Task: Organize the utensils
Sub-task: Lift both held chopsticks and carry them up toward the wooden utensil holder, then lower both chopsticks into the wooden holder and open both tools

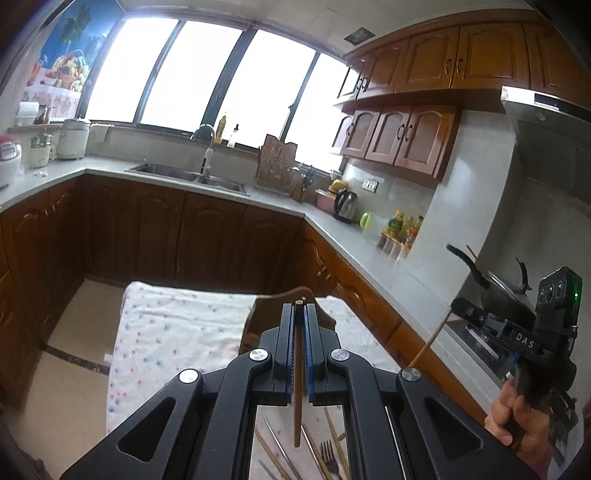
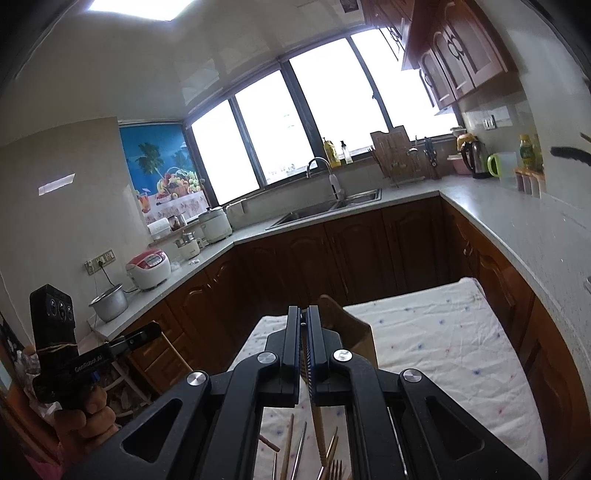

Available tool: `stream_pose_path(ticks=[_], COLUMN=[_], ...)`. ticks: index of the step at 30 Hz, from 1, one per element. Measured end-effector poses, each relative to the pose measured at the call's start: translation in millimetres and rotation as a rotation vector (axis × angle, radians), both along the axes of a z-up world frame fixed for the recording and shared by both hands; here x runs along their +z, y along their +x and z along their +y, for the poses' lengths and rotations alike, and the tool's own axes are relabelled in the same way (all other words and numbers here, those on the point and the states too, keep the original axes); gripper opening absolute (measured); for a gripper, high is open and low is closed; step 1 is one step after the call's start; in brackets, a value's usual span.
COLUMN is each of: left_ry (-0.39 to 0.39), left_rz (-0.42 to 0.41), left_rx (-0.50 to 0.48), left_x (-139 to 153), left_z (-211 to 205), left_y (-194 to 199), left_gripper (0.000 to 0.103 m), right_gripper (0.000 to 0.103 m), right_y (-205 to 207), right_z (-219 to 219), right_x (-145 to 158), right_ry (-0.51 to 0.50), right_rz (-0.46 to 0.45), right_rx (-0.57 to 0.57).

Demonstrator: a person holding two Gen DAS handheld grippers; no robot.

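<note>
Left black two-finger gripper [image 1: 300, 314]: clenching a brown wooden chopstick [image 1: 297, 387]
Right black two-finger gripper [image 2: 303, 317]: gripping a tan bamboo chopstick [image 2: 318, 428]

Bright window [image 1: 207, 74] over sink [image 1: 188, 175], grey counter [image 1: 369, 251] wrapping round, brown cabinets [image 1: 461, 55] above and below, tiled floor [image 1: 74, 332], ceiling light [image 2: 140, 4], fruit poster [image 2: 162, 166].

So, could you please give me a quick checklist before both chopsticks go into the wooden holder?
1. Left gripper shut on a chopstick: ok.
2. Right gripper shut on a chopstick: ok.
3. Wooden holder ahead of both grippers on the cloth: ok.
4. Holder's opening free: cannot tell.
5. Chopsticks lined up over the holder: cannot tell.
6. More utensils, including a fork, left on the cloth: ok.
</note>
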State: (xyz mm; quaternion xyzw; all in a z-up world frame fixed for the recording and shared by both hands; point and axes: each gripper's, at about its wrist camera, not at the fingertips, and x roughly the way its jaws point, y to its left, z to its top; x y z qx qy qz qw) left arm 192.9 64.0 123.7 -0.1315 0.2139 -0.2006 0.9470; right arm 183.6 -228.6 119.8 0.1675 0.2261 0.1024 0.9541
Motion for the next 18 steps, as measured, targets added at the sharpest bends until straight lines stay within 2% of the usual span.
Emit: stream_pose_path(ticks=[18], left_ry=[0.010], left_rz=[-0.160], left_rx=[0.077], left_x=[29.4], left_z=[-7.9], left_y=[56.8], left_gripper=[0.002], right_gripper=[0.003], right_y=[68.4], right_z=[-8.7], right_x=[36.6], right_ry=[0.020], right_rz=[-0.118], right_rx=[-0.025])
